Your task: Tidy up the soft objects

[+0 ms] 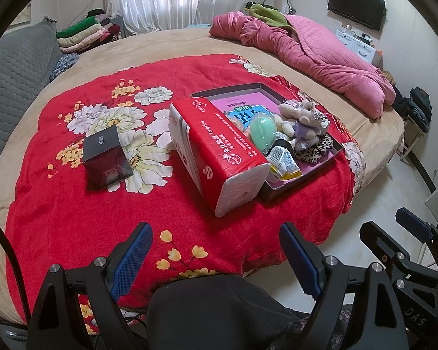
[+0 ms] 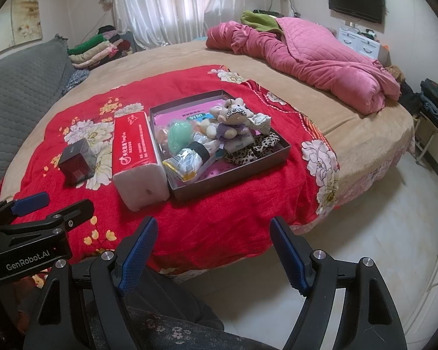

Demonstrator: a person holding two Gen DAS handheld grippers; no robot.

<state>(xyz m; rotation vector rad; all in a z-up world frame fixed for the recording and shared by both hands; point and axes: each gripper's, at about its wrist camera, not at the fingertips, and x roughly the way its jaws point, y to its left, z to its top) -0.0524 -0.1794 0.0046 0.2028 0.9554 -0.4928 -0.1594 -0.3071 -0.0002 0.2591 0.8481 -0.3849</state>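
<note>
Soft objects gathered in a shallow box [image 2: 277, 157] on the red blanket [image 2: 219, 218].
Plush toy [image 2: 233, 116], leopard scrunchie [image 2: 248, 151] and packets lie inside; tissue pack [image 2: 137, 157] touches the box's left wall. Left gripper [image 1: 216, 250] and right gripper [image 2: 213, 245] hover released, near of the box: sorting either pending or complete.

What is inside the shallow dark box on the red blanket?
In the box: a plush elephant, a mint green egg-shaped object, a leopard-print scrunchie, a snack packet and a booklet. Its pink floor is mostly covered; anything beneath the pile is hidden.
</note>
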